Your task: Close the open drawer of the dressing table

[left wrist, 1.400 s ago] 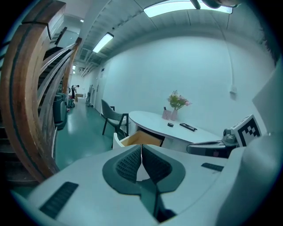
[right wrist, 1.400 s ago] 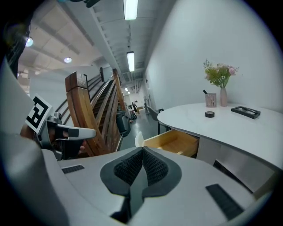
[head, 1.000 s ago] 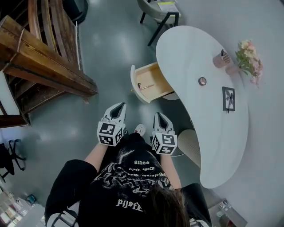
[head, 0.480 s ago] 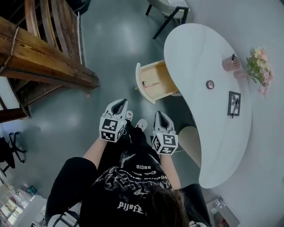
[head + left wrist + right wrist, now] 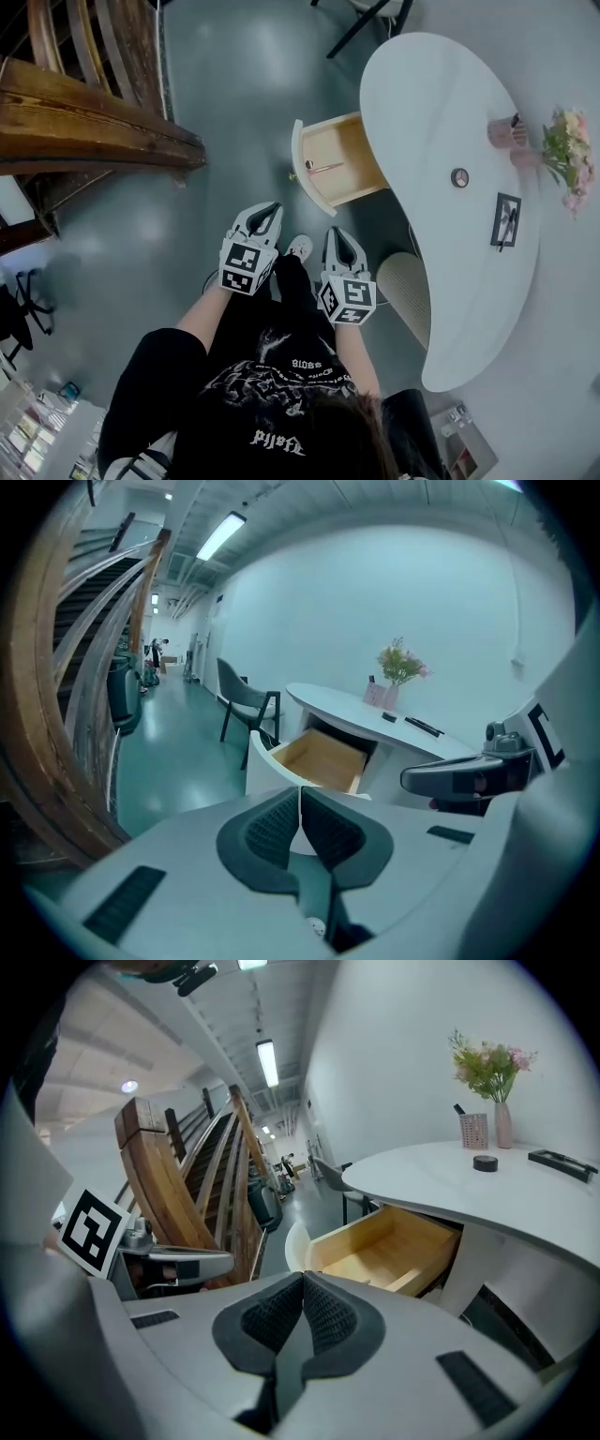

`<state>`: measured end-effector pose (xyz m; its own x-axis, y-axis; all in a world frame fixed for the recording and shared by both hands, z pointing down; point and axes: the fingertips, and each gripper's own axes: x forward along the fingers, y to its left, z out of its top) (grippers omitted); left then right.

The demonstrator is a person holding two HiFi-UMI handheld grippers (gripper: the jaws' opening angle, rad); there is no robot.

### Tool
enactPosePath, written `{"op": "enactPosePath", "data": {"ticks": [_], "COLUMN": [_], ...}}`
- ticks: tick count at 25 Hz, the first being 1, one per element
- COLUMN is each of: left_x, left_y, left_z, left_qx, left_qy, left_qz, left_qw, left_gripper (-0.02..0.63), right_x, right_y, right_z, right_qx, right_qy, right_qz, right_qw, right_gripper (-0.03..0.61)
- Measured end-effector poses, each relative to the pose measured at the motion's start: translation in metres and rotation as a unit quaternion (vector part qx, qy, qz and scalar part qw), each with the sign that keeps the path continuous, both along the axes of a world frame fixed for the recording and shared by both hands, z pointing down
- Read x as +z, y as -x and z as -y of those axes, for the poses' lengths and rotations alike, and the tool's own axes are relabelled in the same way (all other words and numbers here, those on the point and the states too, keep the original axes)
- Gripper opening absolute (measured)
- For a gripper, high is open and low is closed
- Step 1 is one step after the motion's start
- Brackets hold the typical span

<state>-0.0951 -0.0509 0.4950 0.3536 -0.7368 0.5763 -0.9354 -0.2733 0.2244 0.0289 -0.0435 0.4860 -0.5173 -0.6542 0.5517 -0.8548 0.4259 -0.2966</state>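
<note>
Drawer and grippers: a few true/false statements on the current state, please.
1. The drawer stands open. True.
2. The left gripper grips the drawer front. False: it is shut on nothing and is clear of the drawer.
3. The right gripper is shut and empty. True.
4. The flowers lie inside the drawer. False: they stand on the dressing table, near its far edge.
</note>
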Motion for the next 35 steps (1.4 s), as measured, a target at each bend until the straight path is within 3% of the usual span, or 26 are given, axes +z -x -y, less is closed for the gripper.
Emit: {"op": "enactPosePath", "data": {"ticks": [10, 18, 29, 35], "left_x": [0.044, 0.079, 0.118, 0.13], "left_y": [0.002, 0.013, 0.01, 0.001], "left_z": [0.0, -0.001, 0.019, 0.038], "left_qx": [0.038, 0.04, 0.081, 0.114], "left_qy": [0.041, 0.067, 0.066, 0.058], "left_qz": [-0.01, -0.008, 0.003, 0.014], "left_qw": [0.9984, 0.9969, 0.9945, 0.9917], "left_gripper": [0.025, 0.026, 0.029, 0.116], "right_x": [0.033, 0.06, 0.087, 0.095], "right_y": [0.019, 0.03, 0.042, 0.043], "right_z": [0.009, 0.01, -0.013, -0.011], "right_qx": [0.02, 0.023, 0.008, 0.002], "right_qy": [0.023, 0.045, 0.075, 0.075], "right_qz": [0.002, -0.006, -0.019, -0.024], "right_qw": [1.0, 0.999, 0.997, 0.997], "right_gripper": [0.026, 0.026, 0.026, 0.026]}}
